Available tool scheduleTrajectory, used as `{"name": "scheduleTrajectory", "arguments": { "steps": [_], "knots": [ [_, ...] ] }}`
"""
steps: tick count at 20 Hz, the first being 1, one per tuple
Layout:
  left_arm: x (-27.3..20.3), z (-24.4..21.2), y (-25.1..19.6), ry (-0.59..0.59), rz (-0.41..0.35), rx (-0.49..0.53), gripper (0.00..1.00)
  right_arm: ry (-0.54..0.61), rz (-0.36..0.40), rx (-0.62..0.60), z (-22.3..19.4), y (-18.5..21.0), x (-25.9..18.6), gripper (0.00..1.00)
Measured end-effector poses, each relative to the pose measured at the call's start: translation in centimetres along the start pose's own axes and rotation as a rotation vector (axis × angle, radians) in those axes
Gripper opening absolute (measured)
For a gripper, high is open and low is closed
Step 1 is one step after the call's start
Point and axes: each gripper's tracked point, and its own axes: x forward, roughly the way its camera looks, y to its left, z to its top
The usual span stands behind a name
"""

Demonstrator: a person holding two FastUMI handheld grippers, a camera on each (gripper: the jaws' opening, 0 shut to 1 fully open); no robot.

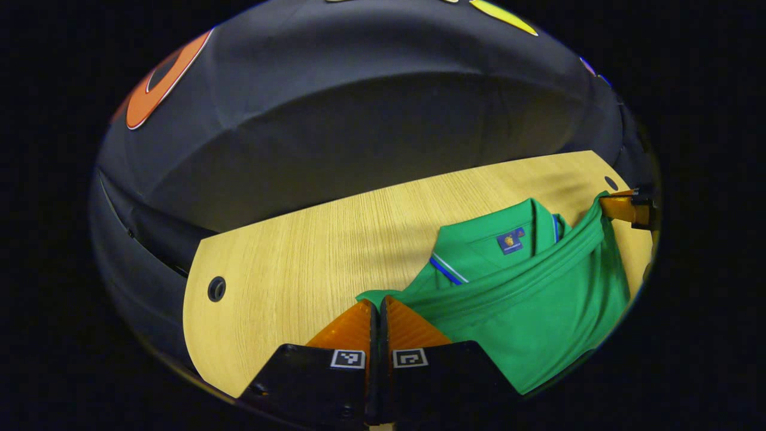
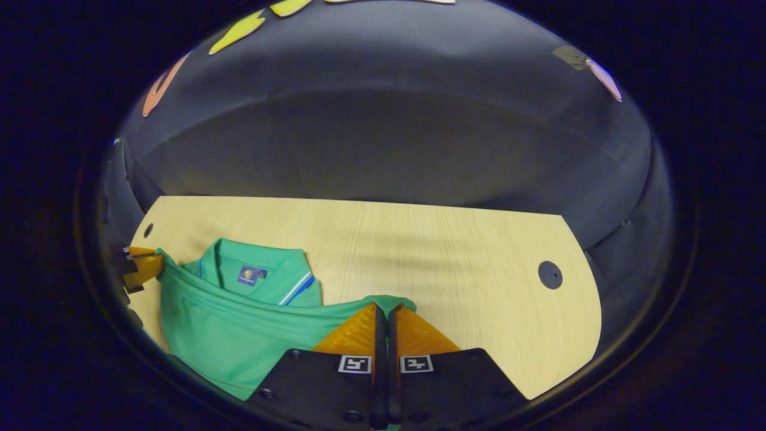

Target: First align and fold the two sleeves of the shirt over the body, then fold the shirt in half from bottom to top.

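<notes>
The left gripper (image 1: 379,305) and right gripper (image 2: 383,311) each pinch a hem corner of the green knit shirt (image 1: 526,299), stretched just short of the collar near the table's (image 1: 287,263) far edge. Uneven tension could skew the soft, limp fold or slip a corner free.

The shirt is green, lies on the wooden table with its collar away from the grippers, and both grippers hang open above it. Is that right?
Not quite: the grippers are not open. In the left gripper view the left gripper is shut on the shirt, and in the right gripper view the right gripper is shut on it too. The shirt is green and lies on the wooden table, collar at the far side.
</notes>
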Motion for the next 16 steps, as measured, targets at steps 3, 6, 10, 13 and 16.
{"name": "scheduleTrajectory", "arguments": {
  "steps": [3, 6, 10, 13, 16],
  "knots": [
    [1.0, -1.1, 0.0, 0.023, -0.02, -0.018, 0.03, 0.041, 0.011, 0.033, -1.4, 0.0, 1.0, 0.0],
    [1.4, -1.2, 0.1, 0.018, -0.027, -0.013, 0.06, 0.037, 0.021, 0.04, -1.3, 0.0, 1.2, 0.06],
    [0.5, -0.6, -1.1, -0.011, -0.075, -0.057, 0.44, 0.053, 0.053, 0.063, -1.5, 0.7, 0.5, 0.09],
    [-1.2, 0.0, -1.5, -0.019, -0.089, -0.089, 0.82, 0.04, 0.076, 0.072, -1.1, 1.1, -1.1, 0.4],
    [-4.1, 1.2, -1.8, -0.046, -0.093, -0.13, 1.0, 0.005, 0.111, 0.076, 0.4, 1.5, -4.4, 0.85]
  ]
}}
